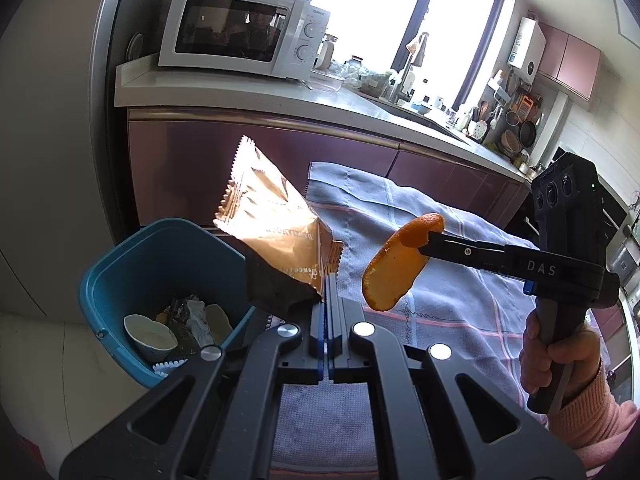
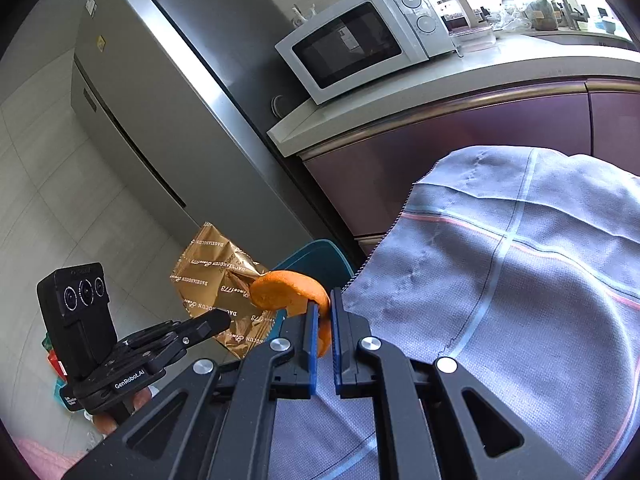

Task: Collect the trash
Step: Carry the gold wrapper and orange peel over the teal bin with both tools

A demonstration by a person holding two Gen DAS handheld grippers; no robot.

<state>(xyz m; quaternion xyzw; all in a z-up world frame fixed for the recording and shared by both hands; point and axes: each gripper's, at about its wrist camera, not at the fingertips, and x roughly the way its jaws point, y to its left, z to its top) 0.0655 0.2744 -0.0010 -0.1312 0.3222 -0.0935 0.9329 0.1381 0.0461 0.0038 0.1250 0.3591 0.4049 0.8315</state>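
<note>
A tall steel refrigerator (image 2: 160, 92) stands at the end of a kitchen run of plum-fronted cabinets (image 1: 256, 152) topped by a pale countertop (image 1: 224, 92), where a white microwave (image 1: 240, 32) sits near the corner. In front of the cabinets a table is draped with a grey checked cloth (image 1: 452, 240) lined in pale blue and pink. Beside the cloth's edge, low on the floor, sits a blue trash bin (image 1: 116, 264); inside it lie a white paper cup (image 1: 150, 336), crumpled wrappers and a pale peel scrap.

The left gripper (image 1: 327, 280) has its jaws pressed together, pinching the lower corner of a gold snack wrapper (image 1: 276, 224). The wrapper stands up and leans away to the left from the fingertips, hanging in the air just above and beside the bin's near rim. From the right wrist view the same wrapper (image 2: 216, 280) shows brown script lettering on its crinkled foil.

The right gripper (image 2: 323, 312) is nearly closed, clamping a piece of orange peel (image 2: 288, 288) between its blue pads; the peel curls out to the left of the fingertips. In the left wrist view the peel (image 1: 396, 264) hangs from the slim black fingers over the cloth, just right of the wrapper and apart from it. A hand (image 1: 560, 360) in a pink knitted sleeve (image 1: 592, 416) grips this gripper's handle.
</note>
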